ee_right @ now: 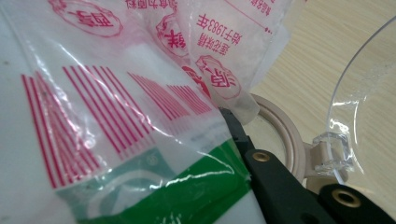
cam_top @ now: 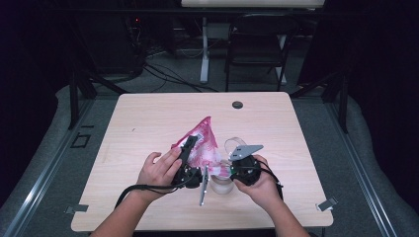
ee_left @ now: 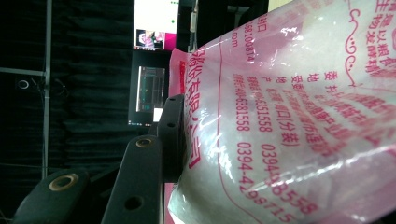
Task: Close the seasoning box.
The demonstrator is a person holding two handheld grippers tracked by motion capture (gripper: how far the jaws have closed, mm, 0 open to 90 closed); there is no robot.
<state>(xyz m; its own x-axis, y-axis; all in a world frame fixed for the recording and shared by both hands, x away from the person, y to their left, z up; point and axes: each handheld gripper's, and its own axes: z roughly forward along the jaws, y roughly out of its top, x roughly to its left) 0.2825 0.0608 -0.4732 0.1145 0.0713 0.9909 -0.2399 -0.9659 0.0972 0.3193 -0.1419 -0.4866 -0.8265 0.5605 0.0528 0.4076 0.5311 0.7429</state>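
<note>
**Bag held over jar, both tools engaged**

Dark curtains are enclosing the room, and a black chair [cam_top: 257, 42] is standing beyond the light wooden tabletop [cam_top: 148, 123]. We are holding a pink-printed plastic bag [cam_top: 202, 143] of white powder above the near middle of the tabletop, tilted, its peak pointing away from us. Our left tool [cam_top: 189, 148] is clamping the bag's side; in the left gripper view one black jaw is pressing into the film. Our right tool [cam_top: 232, 170] is pinching the bag's lower corner, jaws fully together on the thin plastic by the green print. A clear jar [cam_top: 222, 182] with a hinged lid [ee_right: 364, 112] is sitting just beneath the bag, between our hands.
</note>
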